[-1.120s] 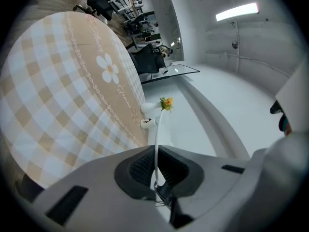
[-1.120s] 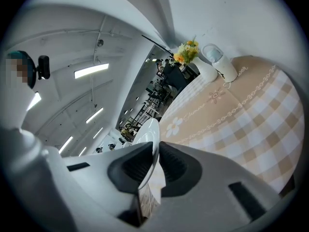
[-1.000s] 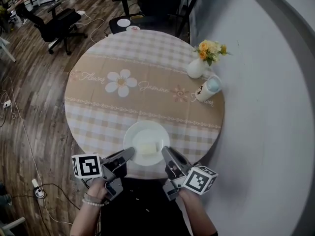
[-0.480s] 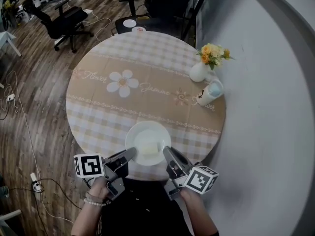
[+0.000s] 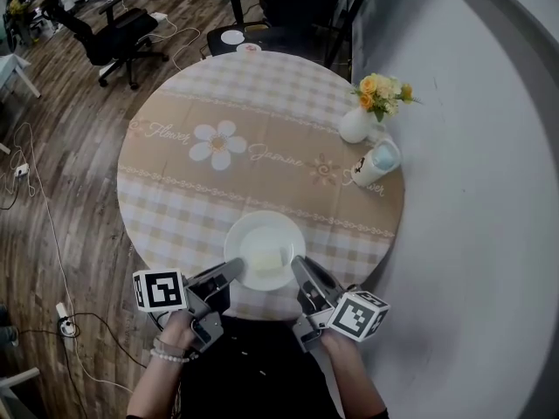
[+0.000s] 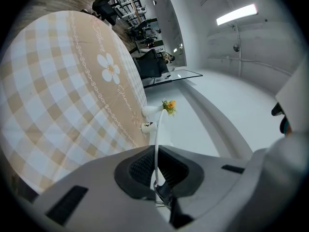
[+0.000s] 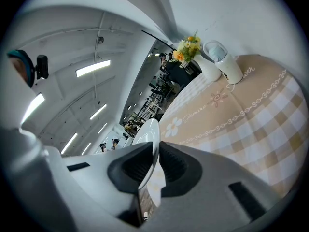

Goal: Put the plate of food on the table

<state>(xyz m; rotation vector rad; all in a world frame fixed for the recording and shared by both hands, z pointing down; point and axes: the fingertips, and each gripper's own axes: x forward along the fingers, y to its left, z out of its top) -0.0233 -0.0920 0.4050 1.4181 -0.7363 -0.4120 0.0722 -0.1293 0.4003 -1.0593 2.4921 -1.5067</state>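
Currently, the left gripper (image 5: 232, 269) and right gripper (image 5: 298, 264) are each clamping the plate (image 5: 262, 234) by its rim, holding it between them over the table's (image 5: 218, 190) near edge; placing is probably proceeding, calling next for level lowering, then release.

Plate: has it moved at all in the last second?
Yes, slightly: the plate has crept away from the table's near edge, toward the lace line.
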